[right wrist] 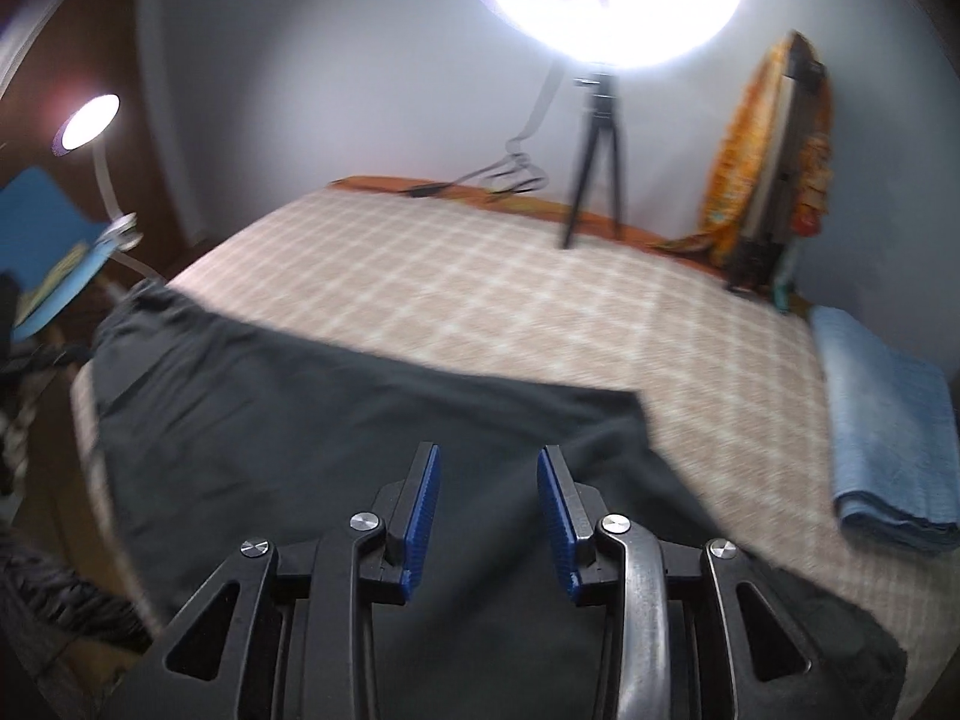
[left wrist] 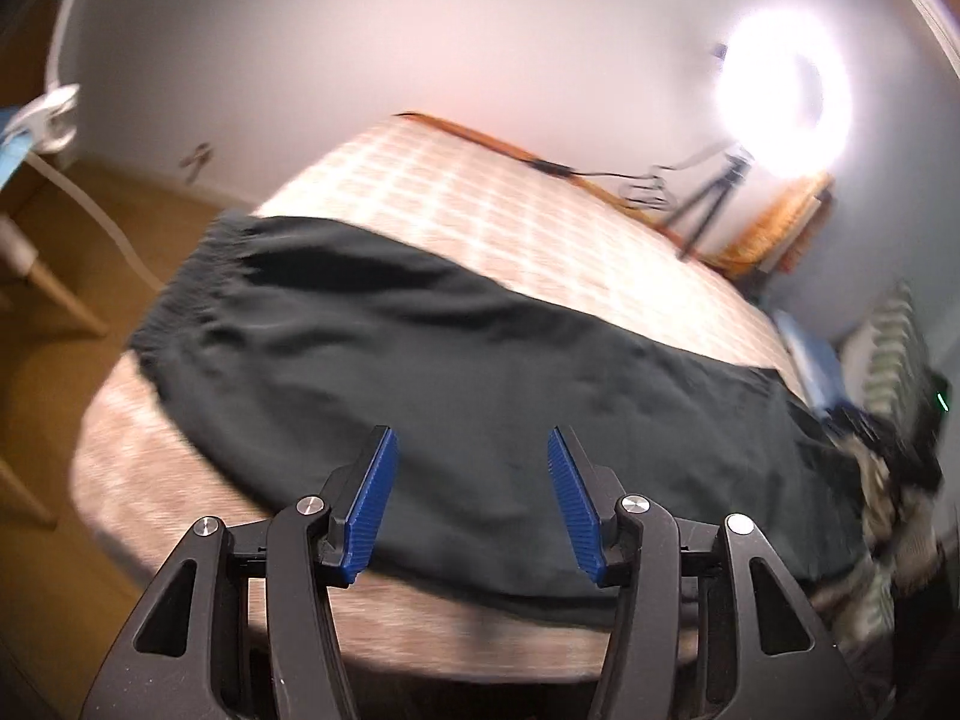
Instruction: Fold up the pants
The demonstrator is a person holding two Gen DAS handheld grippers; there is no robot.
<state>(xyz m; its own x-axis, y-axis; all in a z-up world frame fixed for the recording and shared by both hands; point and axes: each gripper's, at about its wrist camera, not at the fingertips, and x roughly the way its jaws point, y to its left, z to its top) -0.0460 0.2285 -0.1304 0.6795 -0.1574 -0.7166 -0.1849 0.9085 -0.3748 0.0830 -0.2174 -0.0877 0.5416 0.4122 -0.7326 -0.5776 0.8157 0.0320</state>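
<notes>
I see the dark pants (left wrist: 456,372) spread flat across the checked bed (left wrist: 480,204); my left gripper (left wrist: 471,450) and right gripper (right wrist: 487,468) hover above them, fingers parted, holding nothing.

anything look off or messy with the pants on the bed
Nothing looks damaged. The dark pants lie spread along the bed's near edge, slightly wrinkled at the waistband end, not yet folded. Both tongs, left and right, are open above them.

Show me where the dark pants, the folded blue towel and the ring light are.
dark pants (left wrist: 420,360), left wrist view, middle of the fabric.
folded blue towel (right wrist: 888,420), right wrist view, top surface.
ring light (right wrist: 606,30), right wrist view, lower glowing rim.
</notes>
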